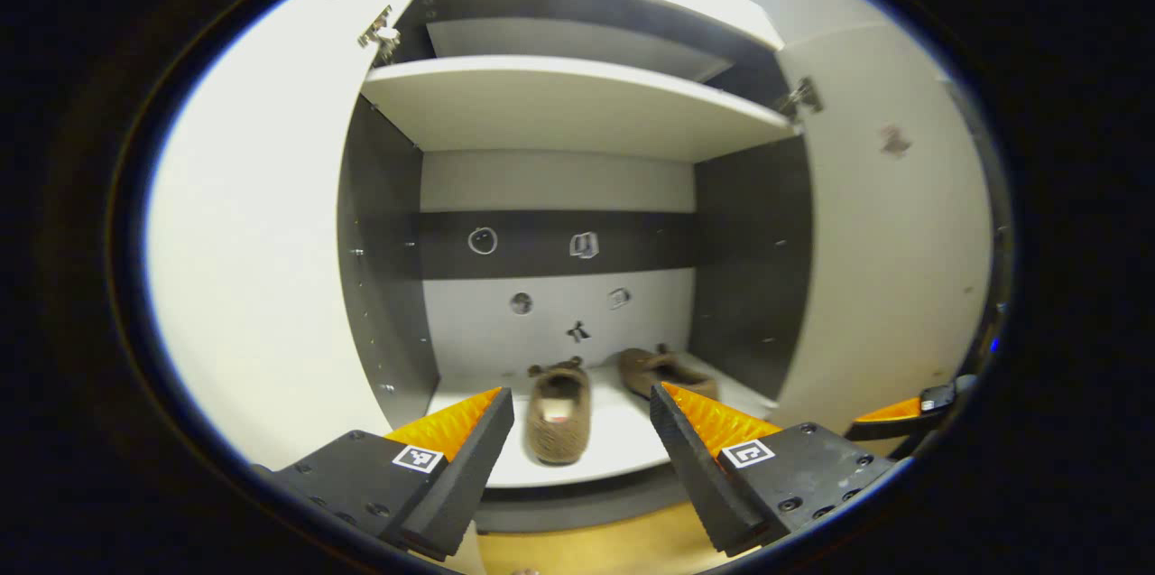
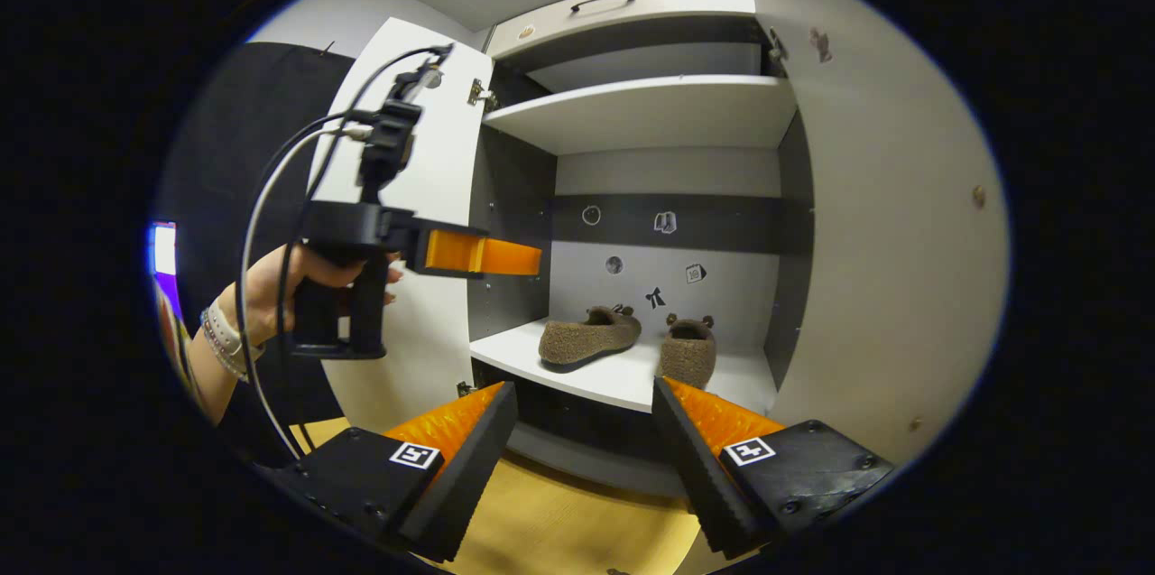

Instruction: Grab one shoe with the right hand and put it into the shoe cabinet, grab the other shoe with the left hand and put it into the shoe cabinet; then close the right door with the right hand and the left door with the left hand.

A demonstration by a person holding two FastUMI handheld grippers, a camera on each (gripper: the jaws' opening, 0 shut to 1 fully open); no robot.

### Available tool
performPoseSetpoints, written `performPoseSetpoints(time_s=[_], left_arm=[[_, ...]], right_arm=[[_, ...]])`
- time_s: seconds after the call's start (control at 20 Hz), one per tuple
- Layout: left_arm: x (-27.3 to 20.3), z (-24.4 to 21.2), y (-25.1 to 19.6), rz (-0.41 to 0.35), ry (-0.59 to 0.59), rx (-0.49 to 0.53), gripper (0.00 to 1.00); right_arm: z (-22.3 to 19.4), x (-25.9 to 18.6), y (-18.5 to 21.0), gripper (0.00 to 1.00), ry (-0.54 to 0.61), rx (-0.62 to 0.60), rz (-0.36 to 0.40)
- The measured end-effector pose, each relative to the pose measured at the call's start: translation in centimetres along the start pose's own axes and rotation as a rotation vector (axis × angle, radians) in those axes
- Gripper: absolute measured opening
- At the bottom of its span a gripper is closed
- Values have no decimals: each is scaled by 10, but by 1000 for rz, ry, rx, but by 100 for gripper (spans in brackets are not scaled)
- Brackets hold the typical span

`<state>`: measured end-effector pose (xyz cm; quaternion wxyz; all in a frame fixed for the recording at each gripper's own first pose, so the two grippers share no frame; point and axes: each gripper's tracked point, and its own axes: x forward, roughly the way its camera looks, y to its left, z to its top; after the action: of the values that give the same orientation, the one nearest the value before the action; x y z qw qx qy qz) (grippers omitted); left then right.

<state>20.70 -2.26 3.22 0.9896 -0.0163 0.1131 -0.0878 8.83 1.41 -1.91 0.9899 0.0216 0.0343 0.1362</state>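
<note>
Left gripper view: the left claw (image 1: pixel 582 431) stands open and empty before the shoe cabinet (image 1: pixel 577 110); beyond it both brown, fuzzy shoes rest on the bottom shelf (image 1: pixel 623 444), the left shoe (image 1: pixel 558 412) toe toward the camera, the right shoe (image 1: pixel 666 370) angled behind it. The left door (image 1: pixel 262 259) and right door (image 1: pixel 889 232) stand wide open. Right gripper view: the right claw (image 2: pixel 585 431) is likewise open and empty; the shoes sit just beside each other, well inside the shelf edge. With both shoes stowed, the step in hand is judged to be closing the right door: push its outer face steadily, keeping the claw off the hinges.
</note>
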Motion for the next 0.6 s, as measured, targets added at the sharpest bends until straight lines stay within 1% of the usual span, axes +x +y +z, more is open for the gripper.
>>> performPoseSetpoints(time_s=[0.1,0.15,0.2,0.25,0.35,0.45,0.5,0.55,0.6], left_arm=[[-49,5,-9,-47,-16,3,96],[-70,6,-9,-57,-25,10,99],[-89,7,-10,-71,-34,12,96],[-108,5,-15,-91,-35,4,96],[-146,-2,-16,-122,-30,-35,96],[-184,-8,-17,-128,-36,-64,96],[-197,-12,-16,-133,-33,-72,94],[-209,-15,-15,-143,-30,-80,96],[-220,-13,-13,-147,-37,-89,95]], right_arm=[[28,-32,-2,98,-62,37,-59],[36,-49,-7,98,-82,54,-98],[44,-65,-15,98,-97,60,-144],[53,-81,-27,98,-108,58,-195],[64,-115,-61,98,-120,30,-315],[68,-143,-103,98,-128,-28,-456],[65,-154,-126,97,-113,-64,-532],[61,-161,-149,97,-90,-92,-599],[57,-163,-164,97,-70,-103,-634]])
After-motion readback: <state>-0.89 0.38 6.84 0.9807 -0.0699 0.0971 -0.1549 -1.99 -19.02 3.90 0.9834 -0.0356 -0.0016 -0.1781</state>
